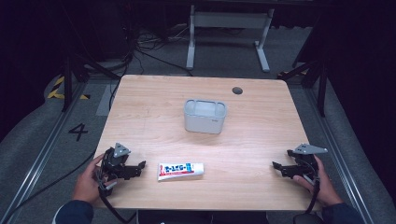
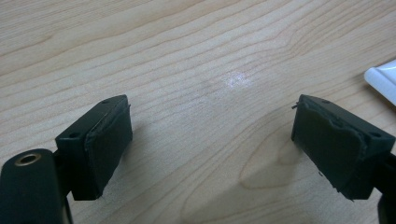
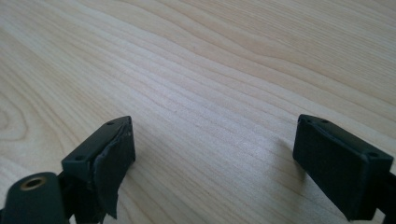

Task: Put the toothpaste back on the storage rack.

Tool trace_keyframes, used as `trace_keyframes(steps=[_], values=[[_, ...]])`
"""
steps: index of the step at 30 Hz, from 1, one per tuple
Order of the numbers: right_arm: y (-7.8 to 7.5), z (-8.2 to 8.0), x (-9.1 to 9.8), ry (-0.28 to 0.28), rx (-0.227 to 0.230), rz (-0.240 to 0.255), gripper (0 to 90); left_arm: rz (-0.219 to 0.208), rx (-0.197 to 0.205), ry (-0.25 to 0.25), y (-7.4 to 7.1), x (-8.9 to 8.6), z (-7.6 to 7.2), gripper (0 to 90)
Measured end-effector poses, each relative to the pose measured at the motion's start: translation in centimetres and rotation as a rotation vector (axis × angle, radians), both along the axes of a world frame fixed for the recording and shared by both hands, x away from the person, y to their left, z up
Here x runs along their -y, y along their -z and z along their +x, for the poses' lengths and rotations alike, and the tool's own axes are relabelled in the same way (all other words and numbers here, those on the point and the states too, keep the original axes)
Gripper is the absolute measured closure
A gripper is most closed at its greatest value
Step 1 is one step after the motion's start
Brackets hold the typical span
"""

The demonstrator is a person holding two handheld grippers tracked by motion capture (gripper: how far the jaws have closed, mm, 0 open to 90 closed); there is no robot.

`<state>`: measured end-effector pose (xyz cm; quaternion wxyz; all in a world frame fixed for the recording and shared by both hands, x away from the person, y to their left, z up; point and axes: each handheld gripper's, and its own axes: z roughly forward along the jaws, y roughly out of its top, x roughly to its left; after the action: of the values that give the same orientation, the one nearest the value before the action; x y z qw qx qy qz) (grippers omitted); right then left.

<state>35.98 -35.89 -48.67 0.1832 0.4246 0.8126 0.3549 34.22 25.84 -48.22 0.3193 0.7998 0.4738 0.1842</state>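
Toothpaste tube: the toothpaste tube (image 1: pixel 180 171) lies flat on the worktop (image 1: pixel 252 140) in the lower middle of the high view, long side running left to right.
Left gripper: the left gripper (image 1: pixel 140 166) sits at lower left of the high view, held in a hand (image 1: pixel 88 184), its jaws apart and pointing right toward the tube.
Tube against left jaws: just beside their tips, not between them and not touching; in the left gripper view a white corner of the tube (image 2: pixel 384 79) shows at the right edge, beyond the right-hand jaw.
Right gripper: the right gripper (image 1: pixel 276 166) sits at lower right of the high view, jaws wide apart over bare wood (image 3: pixel 210 107), nothing between them.
Tube against right jaws: well apart, off to their left.
Container: a pale grey container (image 1: pixel 205 115) stands near the worktop's middle, above the tube in the frame.
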Motion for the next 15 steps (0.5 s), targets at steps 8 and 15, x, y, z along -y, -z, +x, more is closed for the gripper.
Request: trace_keyframes(steps=[8,15], values=[[-0.01,0.25,0.26,-0.045,-0.001,0.001,13.1,0.011,-0.009,0.032,-0.06,-0.19,0.25,11.5],[-0.12,0.28,0.26,-0.055,-0.009,-0.002,14.4,0.002,-0.008,0.027,0.00,-0.16,0.19,11.5]])
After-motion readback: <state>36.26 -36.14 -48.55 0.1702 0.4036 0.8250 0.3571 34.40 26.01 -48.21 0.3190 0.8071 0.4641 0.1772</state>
